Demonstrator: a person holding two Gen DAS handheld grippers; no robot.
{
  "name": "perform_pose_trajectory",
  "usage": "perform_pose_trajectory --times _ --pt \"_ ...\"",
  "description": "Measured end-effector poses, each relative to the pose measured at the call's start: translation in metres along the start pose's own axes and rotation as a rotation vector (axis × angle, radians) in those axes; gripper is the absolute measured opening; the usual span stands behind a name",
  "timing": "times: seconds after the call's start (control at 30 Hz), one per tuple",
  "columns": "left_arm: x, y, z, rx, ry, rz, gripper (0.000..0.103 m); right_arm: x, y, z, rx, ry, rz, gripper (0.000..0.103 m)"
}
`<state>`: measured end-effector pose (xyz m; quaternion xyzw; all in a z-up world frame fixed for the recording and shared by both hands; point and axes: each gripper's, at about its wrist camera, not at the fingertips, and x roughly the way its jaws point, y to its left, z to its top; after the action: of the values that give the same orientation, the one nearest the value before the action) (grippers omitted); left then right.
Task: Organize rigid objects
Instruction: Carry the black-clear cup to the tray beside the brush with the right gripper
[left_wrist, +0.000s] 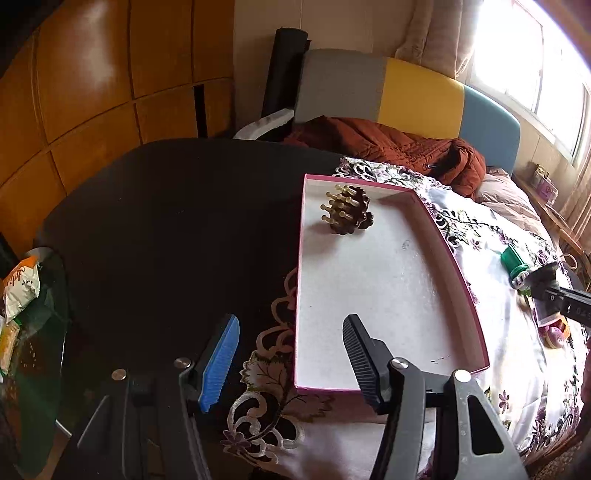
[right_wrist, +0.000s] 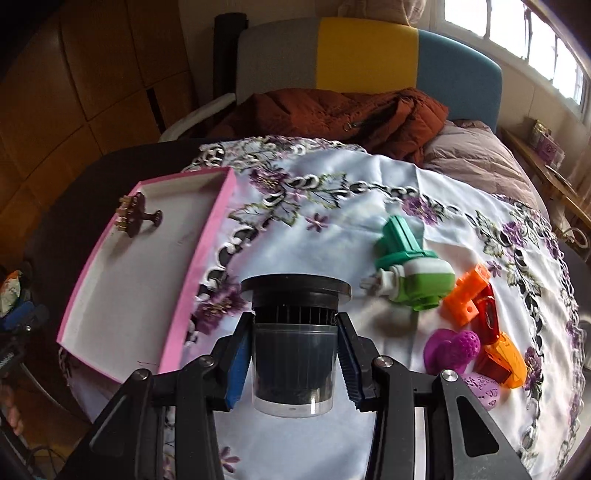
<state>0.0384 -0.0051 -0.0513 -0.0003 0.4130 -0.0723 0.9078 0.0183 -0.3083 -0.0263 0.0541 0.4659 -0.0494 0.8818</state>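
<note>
Right wrist view: the right gripper (right_wrist: 294, 354) clamps a dark cylindrical jar (right_wrist: 294, 332) above the embroidered cloth (right_wrist: 351, 206); only this view shows the orange clips (right_wrist: 466, 299) and purple toy (right_wrist: 452, 349) at right, beside the green dispenser (right_wrist: 410, 273). Left wrist view: the left gripper (left_wrist: 291, 354) hangs released, empty, at the near edge of the pink-rimmed tray (left_wrist: 458, 266), which holds one brown pegged massager (left_wrist: 345, 214) at its far end.

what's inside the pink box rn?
Only a dark wooden massage comb with pale pegs, in the far corner of the pink box. The left gripper's finger covers part of the near floor.
</note>
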Motion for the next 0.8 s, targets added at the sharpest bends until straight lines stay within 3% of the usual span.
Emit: perform_pose_trajectory --times 0.2,0.4,0.53,0.8 --pt "0.004 0.009 0.000 -0.019 0.008 0.000 0.059 0.001 0.056 0.023 -0.058 -0.026 0.101 0.044" --pt "0.008 0.022 0.001 -0.063 0.017 -0.002 0.059 0.027 0.112 0.042 -0.106 0.000 0.161 0.044" --pt "0.009 0.033 0.001 -0.096 0.015 0.006 0.059 0.059 0.131 0.054 -0.076 0.047 0.151 0.044" --pt "0.012 0.044 0.004 -0.117 0.017 0.012 0.059 0.124 0.150 0.078 -0.039 0.115 0.045 0.044"
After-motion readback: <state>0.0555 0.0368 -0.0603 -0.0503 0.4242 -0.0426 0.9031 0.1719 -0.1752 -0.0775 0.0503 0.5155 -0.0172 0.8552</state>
